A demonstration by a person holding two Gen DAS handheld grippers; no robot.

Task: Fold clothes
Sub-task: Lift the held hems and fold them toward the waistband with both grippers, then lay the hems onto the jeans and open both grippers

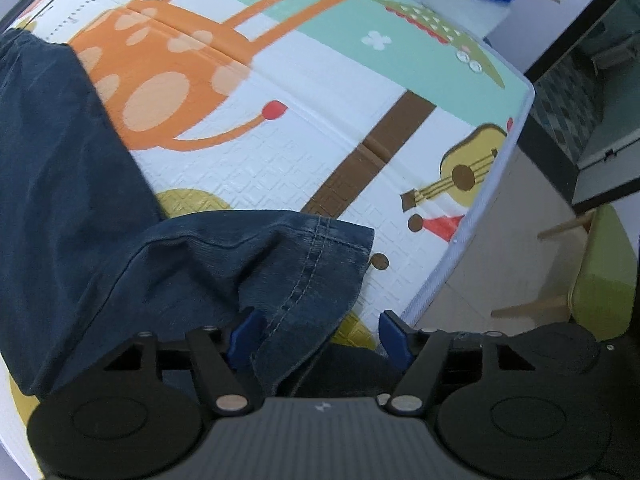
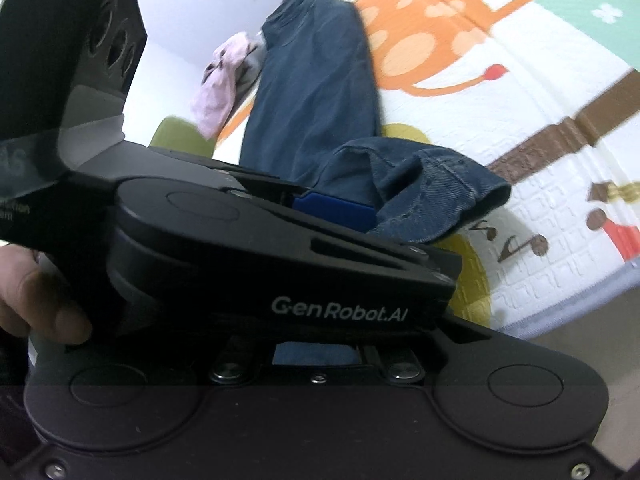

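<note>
Dark blue denim jeans lie stretched along the colourful cartoon-print play mat, hem bunched between the left gripper's wide-apart fingers, right gripper's fingers hidden so I cannot tell; next, seemingly, pinch that hem.

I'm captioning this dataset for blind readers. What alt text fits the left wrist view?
Left gripper, blue-padded jaws apart, with the hem of dark blue jeans lying between them, on a cartoon-printed play mat showing an orange giraffe and a guitar. A green chair stands on the floor beyond the mat's edge.
</note>
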